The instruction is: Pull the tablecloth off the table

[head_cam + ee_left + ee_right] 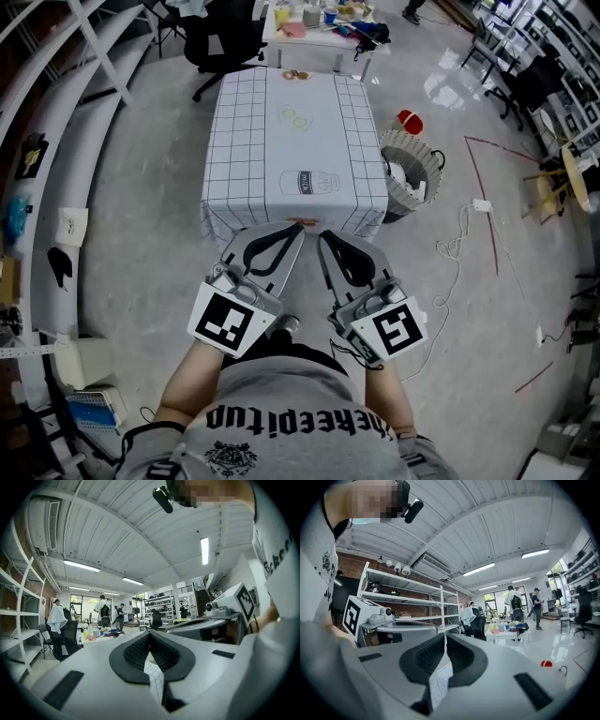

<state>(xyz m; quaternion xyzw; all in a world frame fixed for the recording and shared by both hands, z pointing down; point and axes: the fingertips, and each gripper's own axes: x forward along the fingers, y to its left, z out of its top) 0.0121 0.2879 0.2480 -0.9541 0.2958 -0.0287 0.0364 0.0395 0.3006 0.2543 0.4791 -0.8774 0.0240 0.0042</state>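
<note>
Left gripper [298, 230] and right gripper [323, 236] each pinch the near hem of the tablecloth [295, 141], which covers the whole table. Grip looks made; next needs an even, level pull toward the person.

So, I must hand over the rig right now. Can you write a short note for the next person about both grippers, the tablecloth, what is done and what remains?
Left gripper: shut on the near hem of the tablecloth.
Right gripper: shut on the same hem, close beside the left one.
Tablecloth: spread flat, its sides hanging down; the table under it is fully covered. A basket stands by its right side.
Done: both grips are taken.
Left: pull the cloth toward yourself until it comes off completely.
</note>
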